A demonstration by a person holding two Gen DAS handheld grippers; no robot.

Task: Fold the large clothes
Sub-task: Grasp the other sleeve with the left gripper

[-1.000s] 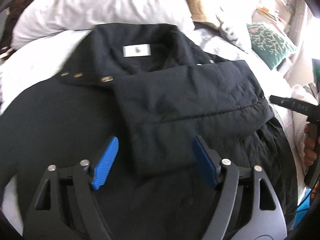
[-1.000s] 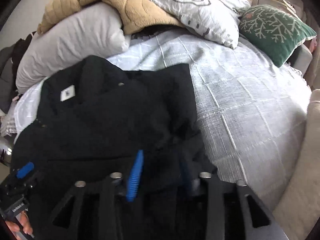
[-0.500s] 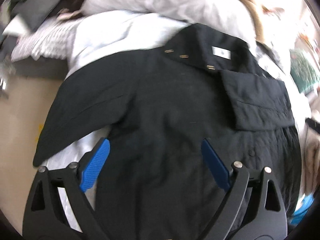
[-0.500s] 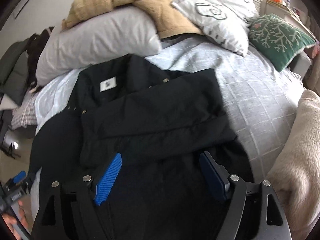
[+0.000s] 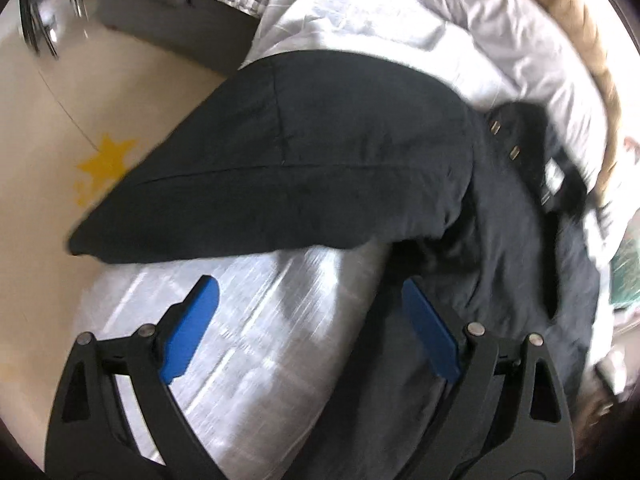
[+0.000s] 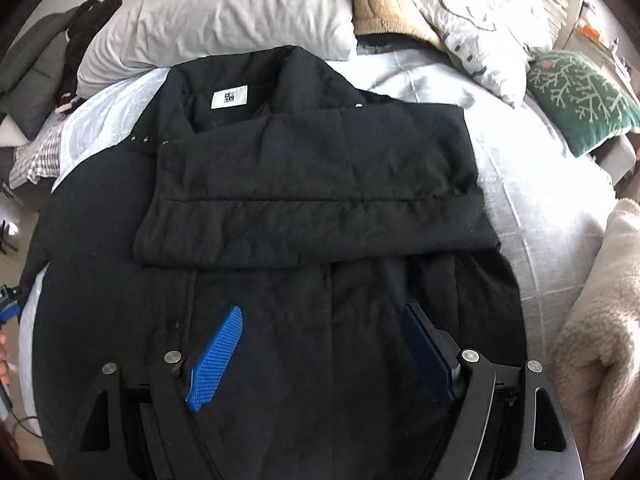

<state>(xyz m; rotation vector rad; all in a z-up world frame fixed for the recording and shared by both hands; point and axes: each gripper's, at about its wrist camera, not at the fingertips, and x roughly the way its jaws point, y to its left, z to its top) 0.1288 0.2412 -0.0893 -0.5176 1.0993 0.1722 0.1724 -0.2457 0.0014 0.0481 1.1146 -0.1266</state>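
Fabric of the black quilted coat [image 6: 304, 184] is lying spread on the bed [image 6: 532, 184], collar toward the pillows, with a white label [image 6: 229, 97] showing inside the neck and small metal snaps [image 6: 138, 140] glinting along the collar edge. One sleeve [image 6: 320, 200] is lying folded flat across the chest, its cuff end pointing toward the bed's left side, while the other sleeve [image 5: 280, 168] is stretching out past the left edge of the bed and hanging over the pale floor [image 5: 48, 128], where a yellow star mark [image 5: 106, 160] is showing. The right gripper [image 6: 320, 344] is hovering over the lower front of the coat, below the folded sleeve, its blue jaws standing wide apart and grasping nothing. The left gripper [image 5: 312, 328] is hovering near the left edge of the bed, jaws also spread wide and holding nothing; the grey bedspread [image 5: 248, 320] is lying between them, the right-hand jaw is sitting over the coat's side, and the outstretched sleeve is lying just beyond the tips. The left wrist view is smearing with motion blur, so the coat's body and collar are hard to make out there. The coat's hem is being cut off behind the gripper frame in the right wrist view. A white pillow [image 6: 224, 16], a tan blanket [image 6: 384, 4] and a green patterned cushion [image 6: 580, 100] are sitting along the head and right side of the bed.
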